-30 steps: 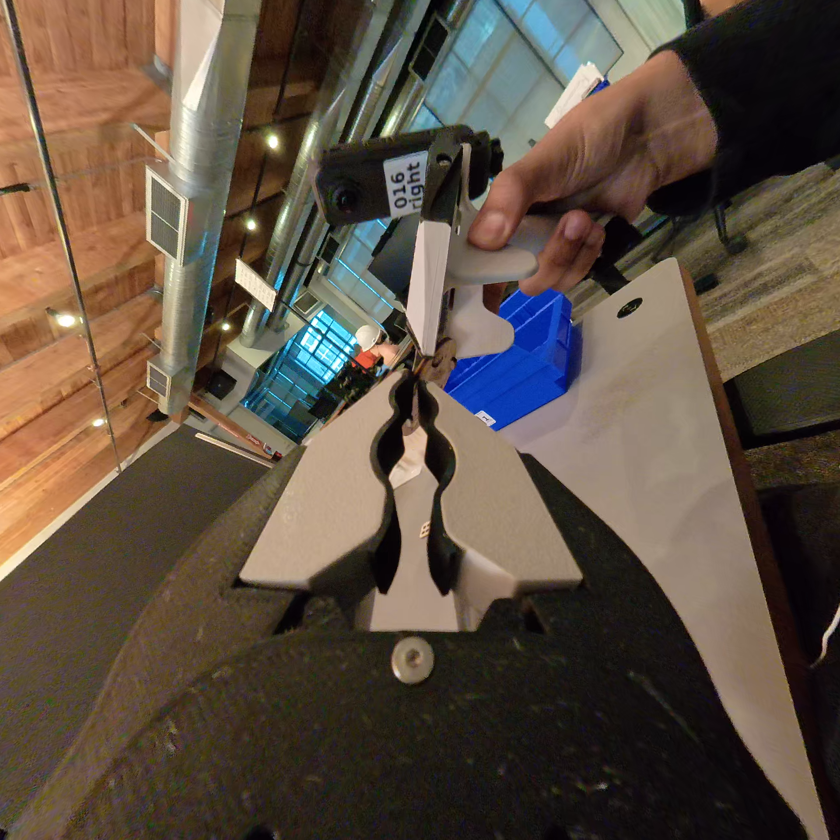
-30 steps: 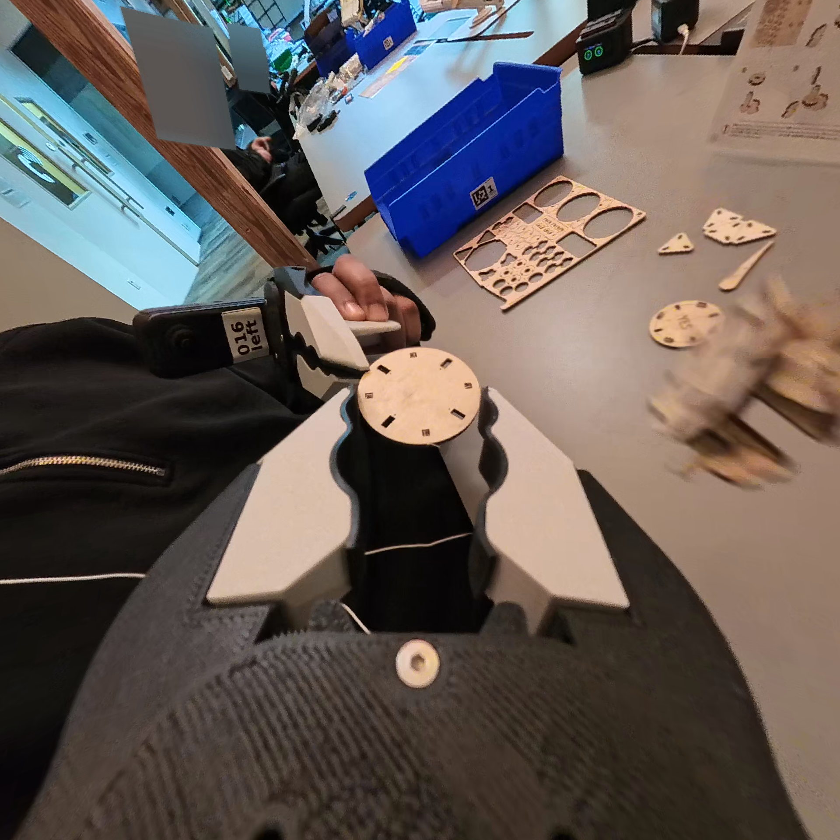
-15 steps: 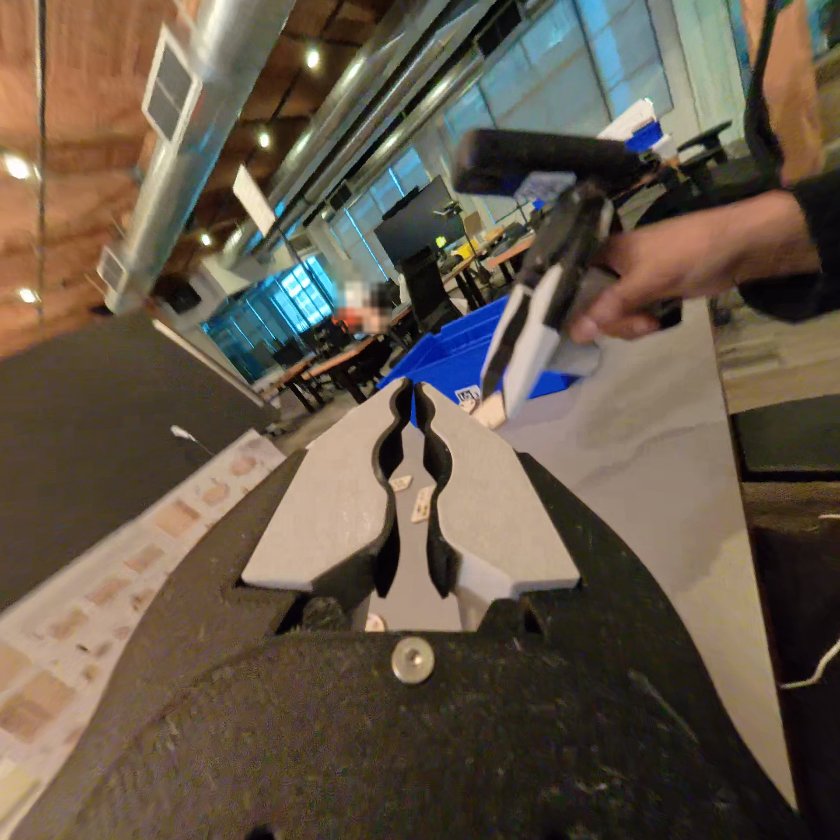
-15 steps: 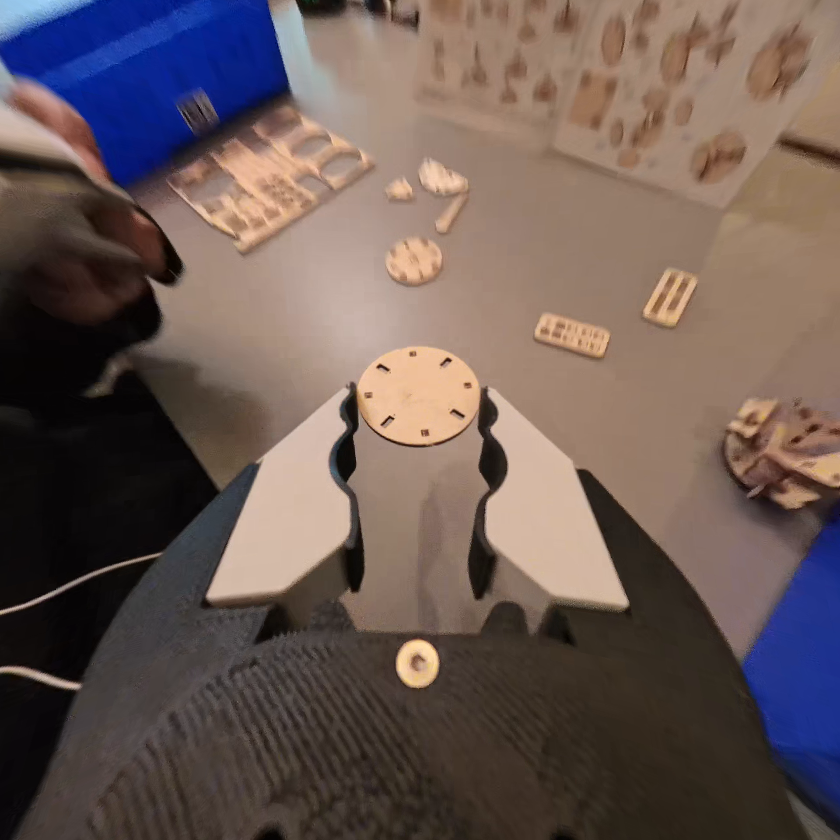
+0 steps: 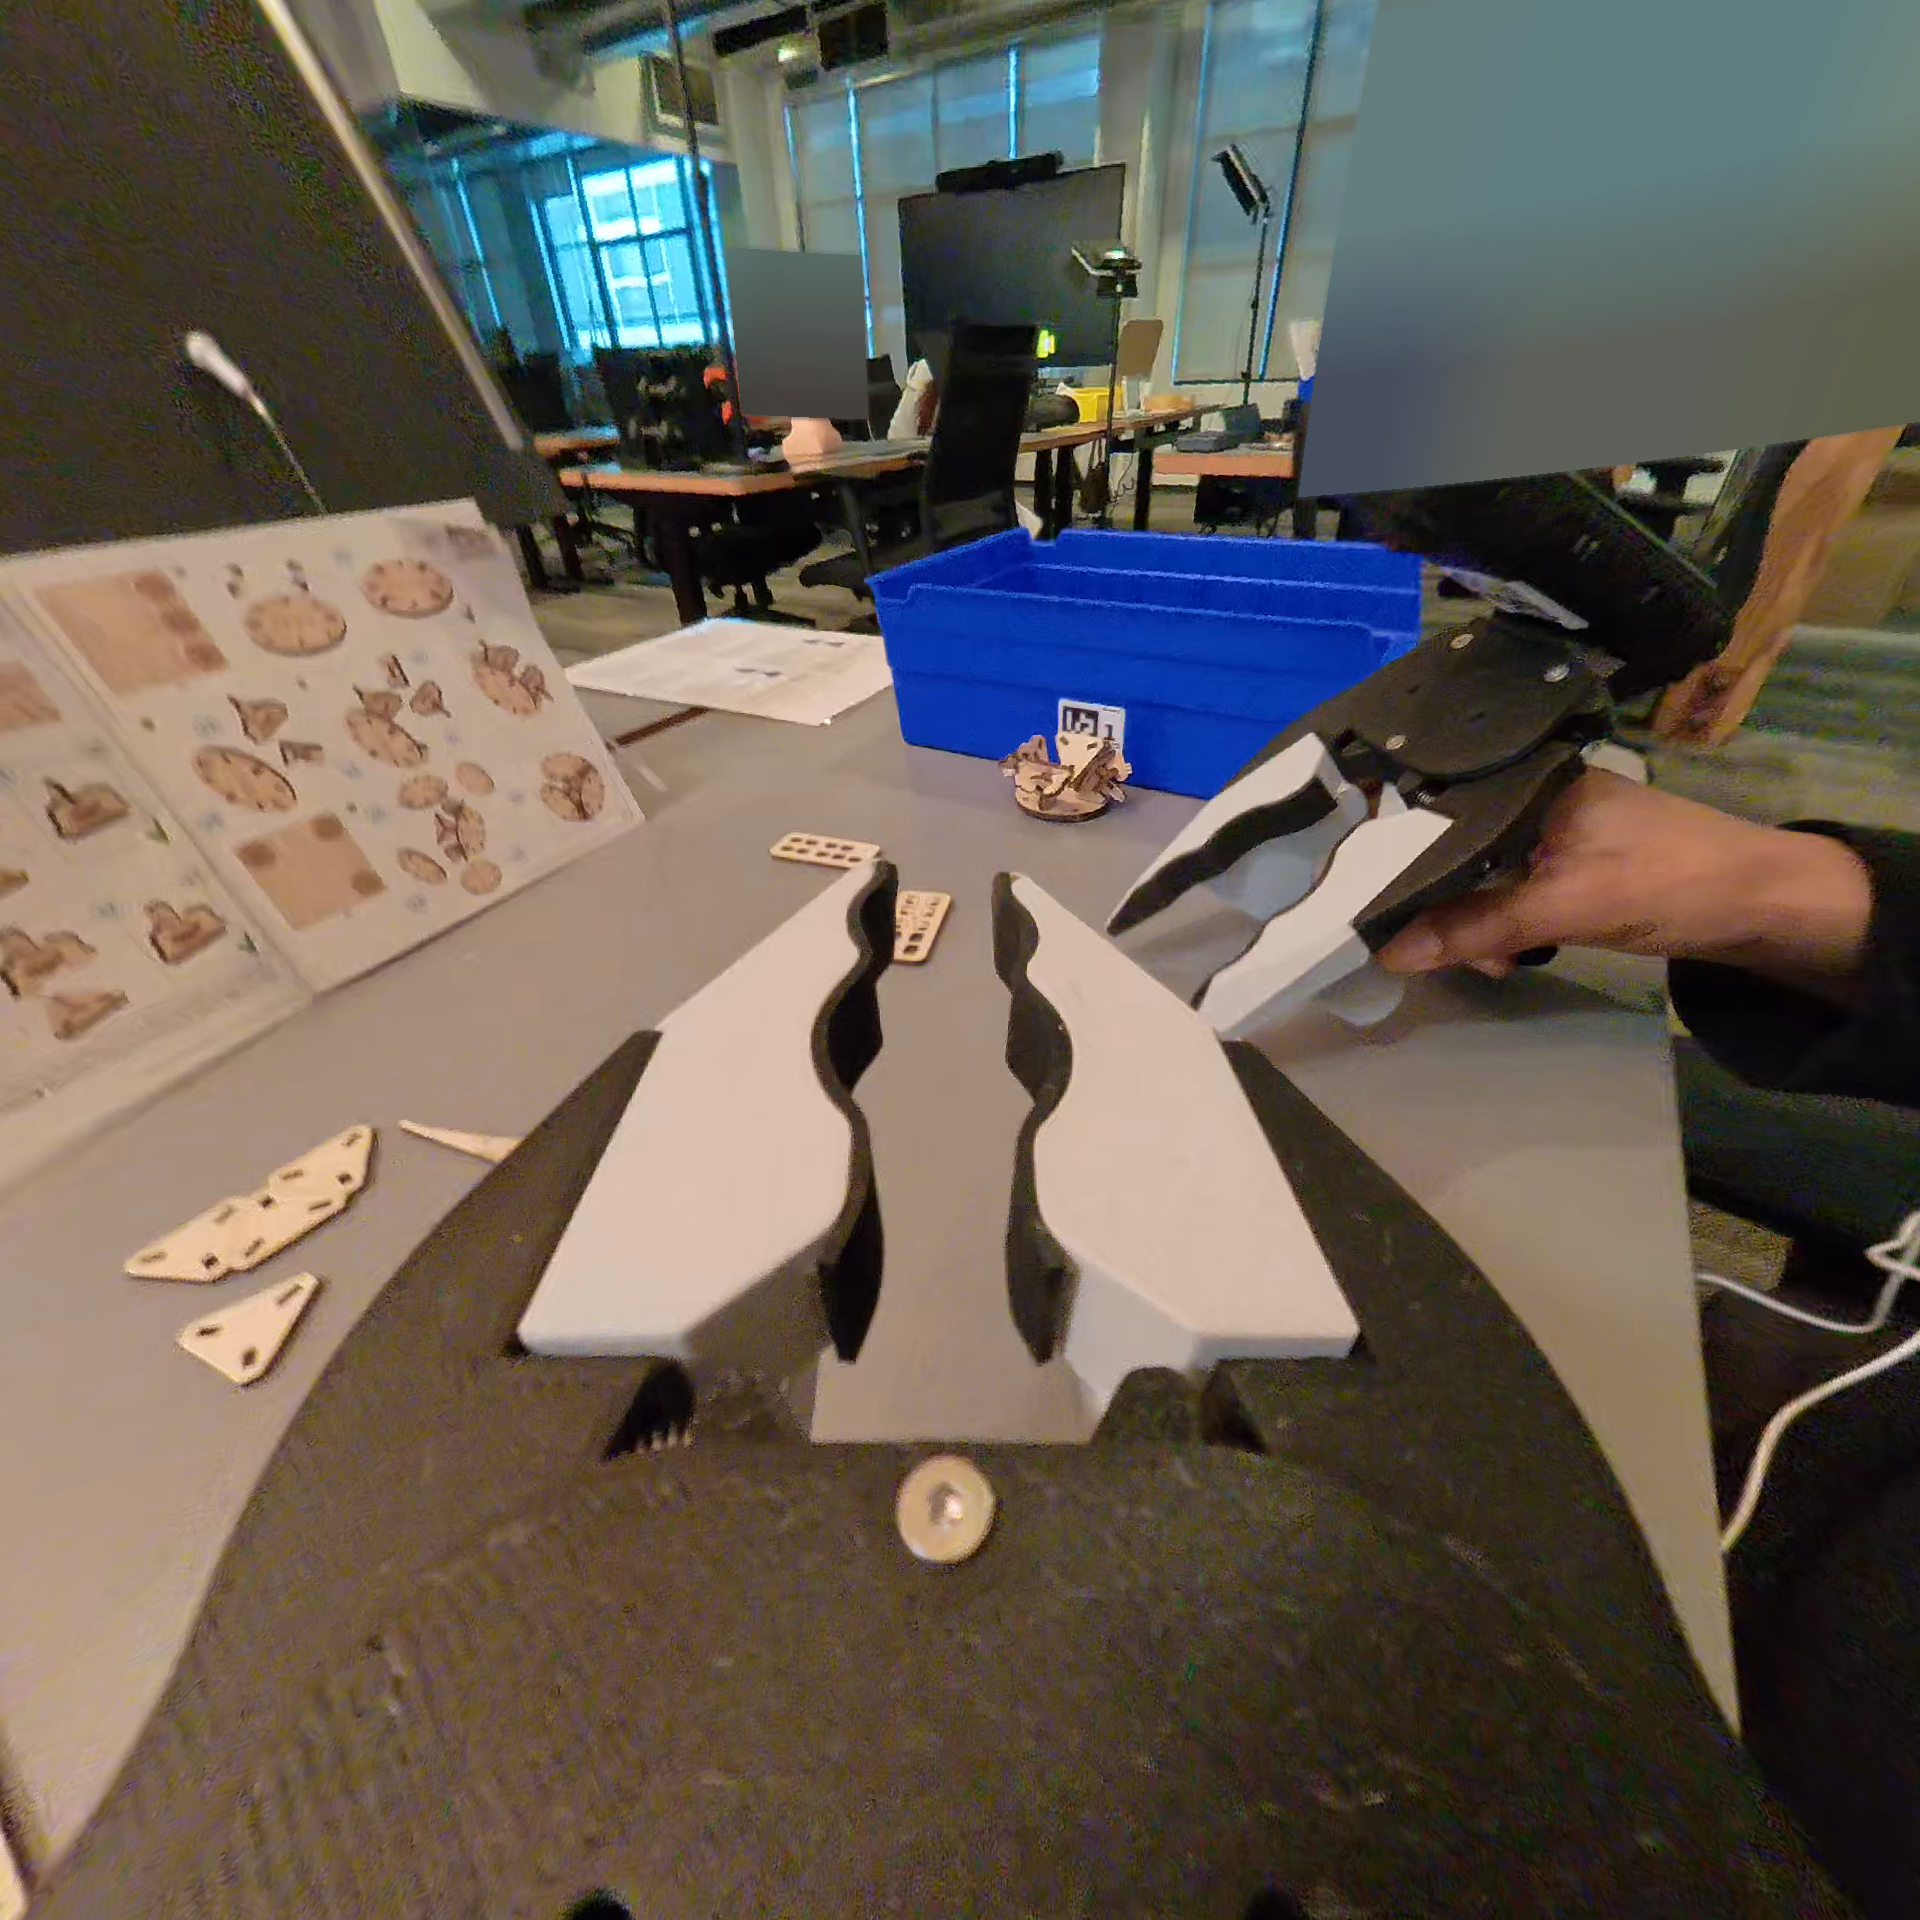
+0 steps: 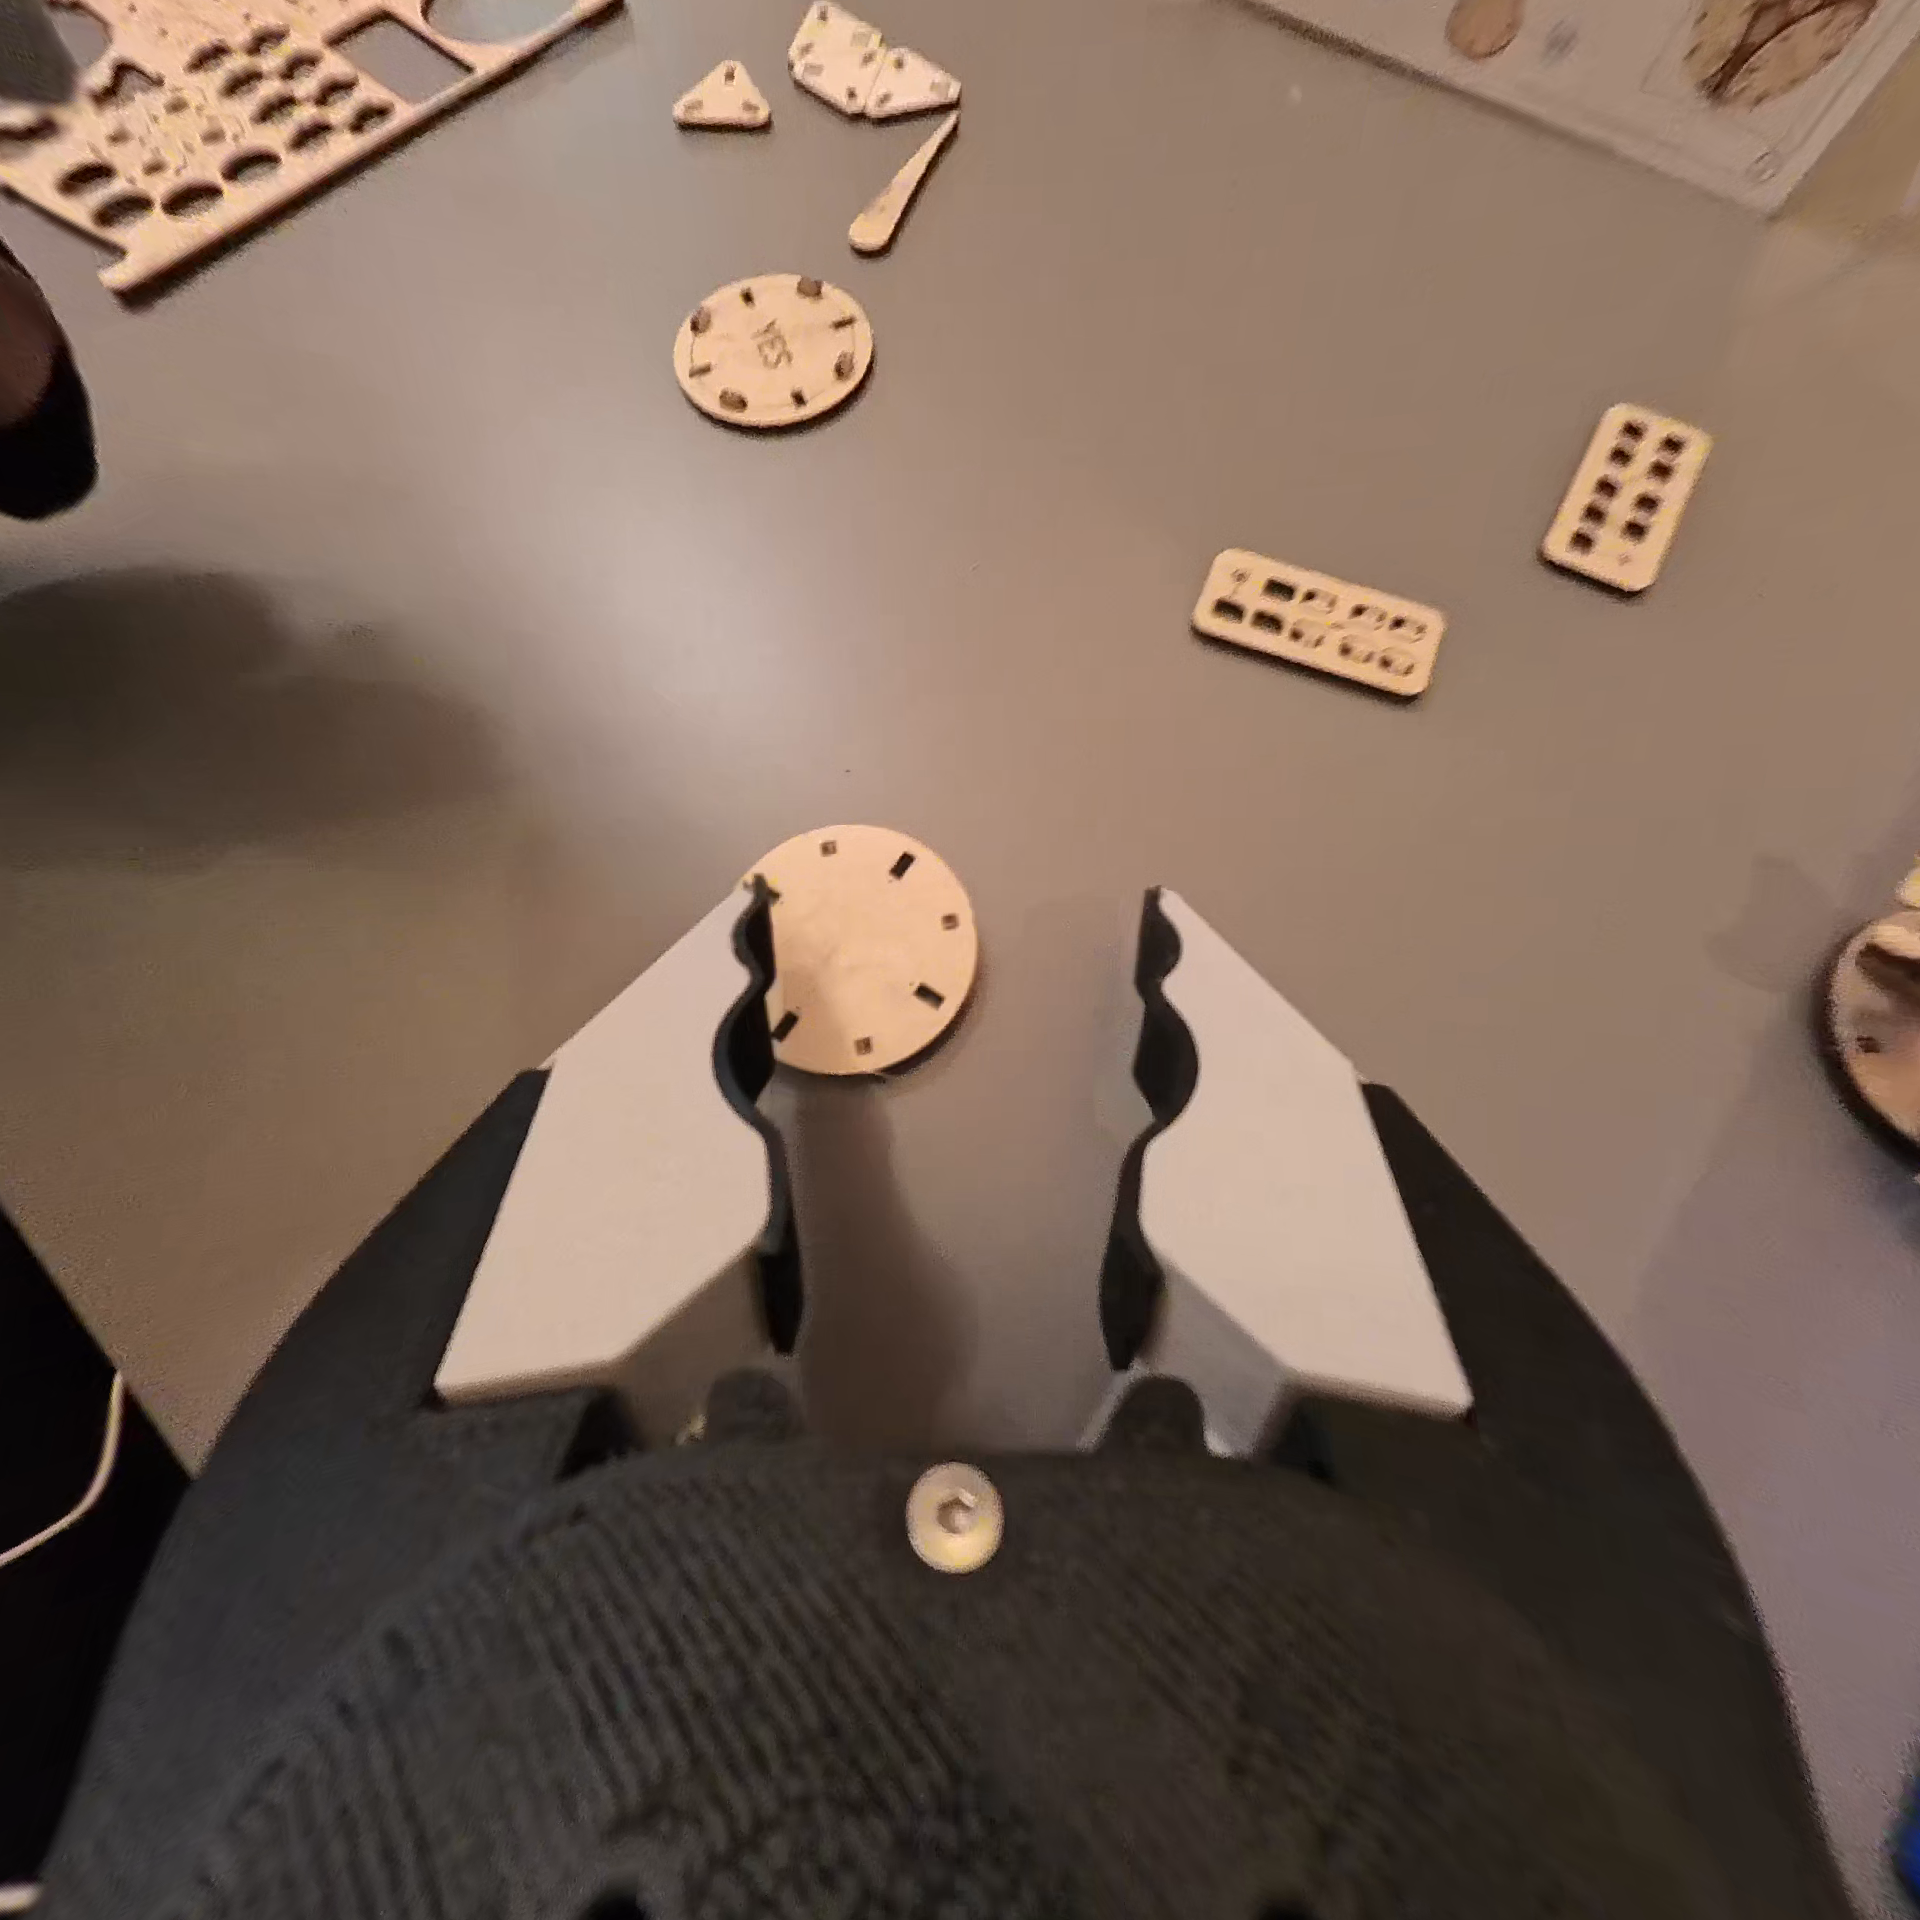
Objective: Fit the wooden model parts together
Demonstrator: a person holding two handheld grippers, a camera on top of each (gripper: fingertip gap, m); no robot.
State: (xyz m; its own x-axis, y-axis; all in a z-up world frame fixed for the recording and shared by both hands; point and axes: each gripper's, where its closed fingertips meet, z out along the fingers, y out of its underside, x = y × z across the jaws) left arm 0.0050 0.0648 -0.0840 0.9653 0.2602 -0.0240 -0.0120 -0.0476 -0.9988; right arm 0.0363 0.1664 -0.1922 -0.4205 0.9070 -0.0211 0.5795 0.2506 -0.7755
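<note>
The right hand-held gripper (image 6: 951, 904) hangs over the grey table (image 6: 1039, 520) with its fingers spread wide. A round wooden disc (image 6: 868, 951) with small slots lies between them, hard against the left finger (image 6: 665, 1122) and clear of the right finger; it looks to be resting flat on the table, though the blur makes that hard to confirm. Beyond the disc lies a second slotted disc (image 6: 774, 348), and to the disc's right two small slotted rectangular pieces (image 6: 1317, 623). The left hand-held gripper (image 5: 940, 883) has its fingers a little apart with nothing between them, only table showing through the gap. Past its fingertips, farther from the disc, stand a small wooden assembly (image 5: 1065, 779) and a blue bin (image 5: 1143, 644)
</note>
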